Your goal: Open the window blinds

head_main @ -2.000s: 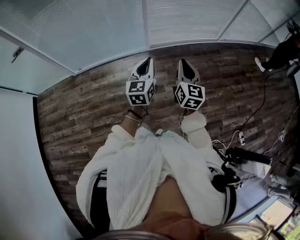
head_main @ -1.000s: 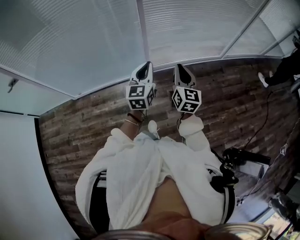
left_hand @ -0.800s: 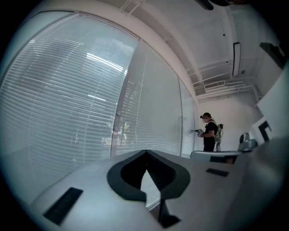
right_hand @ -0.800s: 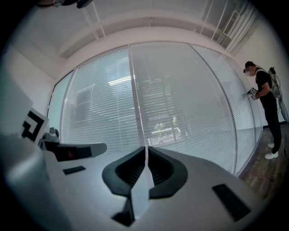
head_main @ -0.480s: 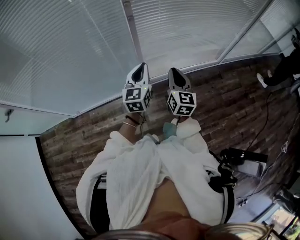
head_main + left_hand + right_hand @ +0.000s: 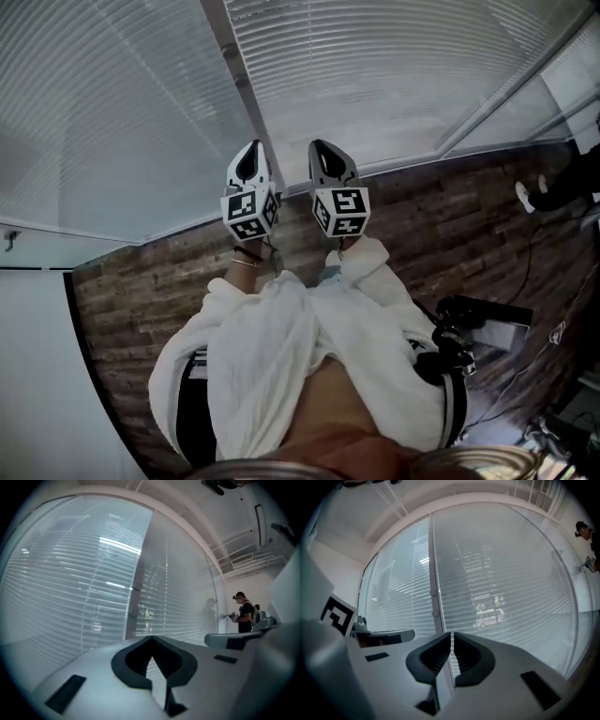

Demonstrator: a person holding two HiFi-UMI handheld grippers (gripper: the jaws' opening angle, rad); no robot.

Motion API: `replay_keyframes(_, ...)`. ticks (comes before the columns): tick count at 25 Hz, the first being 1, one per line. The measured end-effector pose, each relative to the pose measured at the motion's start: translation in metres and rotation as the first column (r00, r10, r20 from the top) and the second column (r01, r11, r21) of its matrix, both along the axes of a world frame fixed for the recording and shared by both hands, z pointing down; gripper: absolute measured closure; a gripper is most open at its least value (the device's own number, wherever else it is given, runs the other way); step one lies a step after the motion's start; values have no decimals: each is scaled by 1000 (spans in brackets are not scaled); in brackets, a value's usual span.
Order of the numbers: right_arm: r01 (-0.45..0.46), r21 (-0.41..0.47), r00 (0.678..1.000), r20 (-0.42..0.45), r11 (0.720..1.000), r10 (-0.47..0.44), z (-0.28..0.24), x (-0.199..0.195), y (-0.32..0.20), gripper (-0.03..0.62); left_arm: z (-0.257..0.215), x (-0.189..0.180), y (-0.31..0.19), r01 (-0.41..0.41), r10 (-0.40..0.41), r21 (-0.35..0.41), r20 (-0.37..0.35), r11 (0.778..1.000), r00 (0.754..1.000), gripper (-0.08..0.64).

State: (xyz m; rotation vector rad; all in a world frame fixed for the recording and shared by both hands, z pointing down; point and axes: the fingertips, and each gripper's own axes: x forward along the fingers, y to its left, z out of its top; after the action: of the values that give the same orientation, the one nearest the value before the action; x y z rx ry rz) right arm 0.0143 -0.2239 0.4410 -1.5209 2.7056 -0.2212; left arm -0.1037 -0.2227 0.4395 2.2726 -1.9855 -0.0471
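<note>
Movement: left claw (image 6: 251, 150) and right claw (image 6: 321, 150) have advanced toward the white horizontal-slat window blinds (image 6: 375, 75). Two seconds ago their tips lay over the brown wood-plank floor (image 6: 141, 281). They now overlap the foot of the blinds, which fill more of the head view.
Left claw: clenched, pad tips meeting with nothing between them. It points level at the window.
Right claw: clenched, with only a hairline slit between the pads and nothing held. It points level, side by side with the left claw and just apart from it.
Blinds: lowered to floor level across both panes. They stand ahead of both claws and neither claw grips them. The slats are tilted partly closed. A pale vehicle (image 6: 490, 617) outside shows through them in the right gripper view.
Window post: the grey vertical window post (image 6: 234, 66) separates the two blind panels. Its foot shows between the two claws in the head view. In the right gripper view it stands straight ahead of the claw.
Arms: white sleeves (image 6: 281, 347) extend forward, one behind each marker cube.
Floor: black equipment (image 6: 478, 319) lies to the right of the person.
Bystander: a person in dark clothes (image 6: 243, 613) stands far along the window wall to the right.
</note>
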Motion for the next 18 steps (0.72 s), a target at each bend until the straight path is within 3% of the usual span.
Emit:
replay_keyframes(4, 113, 41, 993, -31, 993, -112, -17, -23, -35, 577, -17, -29, -21, 131, -130, 34, -41, 991, 991, 558)
replay_keyframes(7, 171, 56, 985, -31, 984, -169, -26, -58, -55, 517, -21, -49, -33, 168, -166, 42, -50, 985, 985, 558)
replay_keyframes(11, 122, 123, 991, -64, 985, -115, -51, -110, -71, 517, -28, -81, -32, 171, -171, 53, -18, 984, 985, 558)
replay_keyframes(14, 78, 190, 978, -204, 979, -38, -65, -141, -88, 457, -32, -104, -33, 173, -174, 59, 5, 983, 985, 558)
replay_keyframes(18, 51, 274, 899, -431, 960, 75, -64, -162, -117, 451, -25, -120, -43, 175, -174, 35, -14, 984, 985, 558)
